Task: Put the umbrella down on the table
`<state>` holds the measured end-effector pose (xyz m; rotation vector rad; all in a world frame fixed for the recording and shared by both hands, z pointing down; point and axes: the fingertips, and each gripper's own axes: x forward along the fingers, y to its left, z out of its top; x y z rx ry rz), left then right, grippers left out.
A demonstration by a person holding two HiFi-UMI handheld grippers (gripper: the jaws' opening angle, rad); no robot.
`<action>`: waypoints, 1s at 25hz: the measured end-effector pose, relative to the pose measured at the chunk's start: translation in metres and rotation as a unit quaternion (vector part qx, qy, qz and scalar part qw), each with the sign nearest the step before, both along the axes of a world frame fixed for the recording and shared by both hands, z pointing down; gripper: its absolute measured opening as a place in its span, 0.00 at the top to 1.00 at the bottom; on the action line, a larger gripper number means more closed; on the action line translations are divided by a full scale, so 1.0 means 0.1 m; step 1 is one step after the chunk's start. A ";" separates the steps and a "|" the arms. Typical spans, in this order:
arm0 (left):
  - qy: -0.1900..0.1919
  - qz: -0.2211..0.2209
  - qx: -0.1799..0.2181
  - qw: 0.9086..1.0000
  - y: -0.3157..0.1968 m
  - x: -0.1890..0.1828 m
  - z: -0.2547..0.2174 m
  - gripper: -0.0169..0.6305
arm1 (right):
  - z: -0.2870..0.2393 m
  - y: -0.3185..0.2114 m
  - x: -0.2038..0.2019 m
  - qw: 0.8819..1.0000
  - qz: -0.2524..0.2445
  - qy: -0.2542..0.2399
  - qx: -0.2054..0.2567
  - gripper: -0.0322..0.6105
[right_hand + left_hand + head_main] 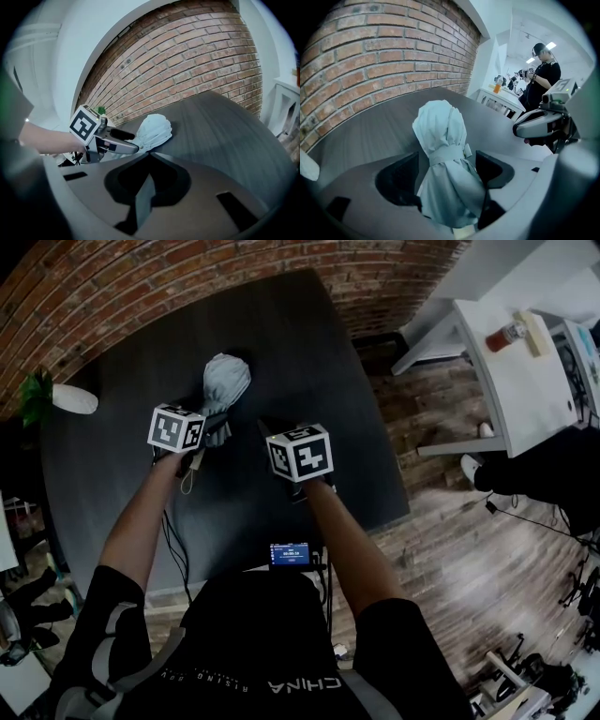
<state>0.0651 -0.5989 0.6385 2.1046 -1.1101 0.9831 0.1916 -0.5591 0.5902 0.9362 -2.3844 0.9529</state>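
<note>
A folded pale grey-blue umbrella [225,381] lies on the dark round table [281,334], its bunched canopy pointing toward the brick wall. My left gripper [217,427] stands open around its strapped lower part. In the left gripper view the umbrella [445,140] runs up between the spread jaws of the left gripper [446,159], with gaps at both sides. My right gripper [270,427] hovers just to the right, shut with nothing in it; in its own view the right gripper [149,153] has its jaws meeting at the tips. That view also shows the umbrella [152,132] and the left gripper [132,143].
A white object [75,397] and a green plant [36,395] sit at the table's left edge. A small screen device [290,554] is at the near edge. A white desk [506,399] with a red bottle [506,335] stands at right. A person [541,75] stands far back.
</note>
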 end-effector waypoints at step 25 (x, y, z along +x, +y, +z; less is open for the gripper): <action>0.203 -0.045 0.213 0.955 1.26 -0.53 -1.50 0.84 | -0.61 0.57 -0.19 0.998 -0.019 -0.020 0.064 0.94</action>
